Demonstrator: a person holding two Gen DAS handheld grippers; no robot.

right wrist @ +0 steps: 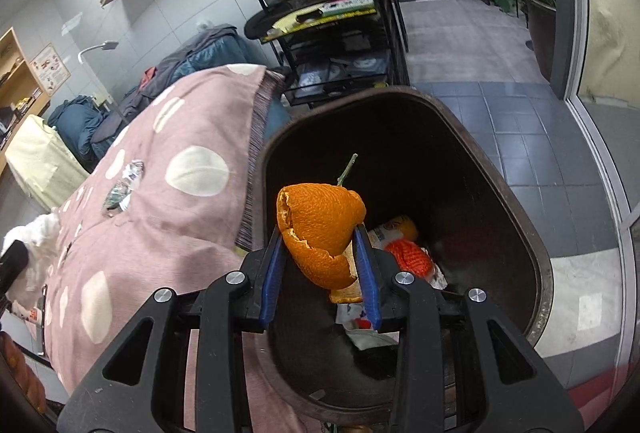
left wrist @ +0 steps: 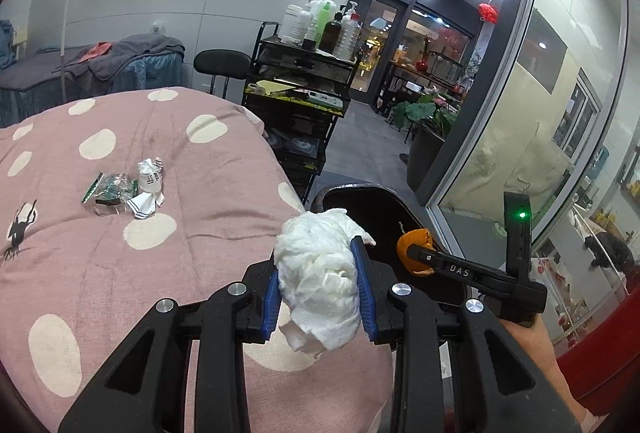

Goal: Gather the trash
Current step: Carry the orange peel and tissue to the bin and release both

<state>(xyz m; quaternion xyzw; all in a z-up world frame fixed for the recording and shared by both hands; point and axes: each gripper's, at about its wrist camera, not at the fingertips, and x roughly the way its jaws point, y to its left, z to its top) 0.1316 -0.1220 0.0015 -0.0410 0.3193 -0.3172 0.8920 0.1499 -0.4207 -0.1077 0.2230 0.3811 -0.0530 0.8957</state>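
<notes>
The right gripper point(right wrist: 320, 265) is clamping an orange peel point(right wrist: 320, 233) above the open bin point(right wrist: 520, 233), while the left gripper point(left wrist: 320, 289) is squeezing a tissue wad point(left wrist: 320, 273) near the bed edge point(left wrist: 256, 201). 2 wrappers point(left wrist: 128, 189) are lying on the bed. Releasing early is risking the tissue dropping outside the bin.

A crumpled white tissue wad point(left wrist: 320, 273) sits pinched between blue pads at the bed's edge. A curled orange peel point(right wrist: 320, 233) with a green stem hangs over the dark bin point(right wrist: 520, 233). Crinkled wrappers point(left wrist: 124, 191) lie together on the pink spotted bedcover point(left wrist: 120, 273).
</notes>
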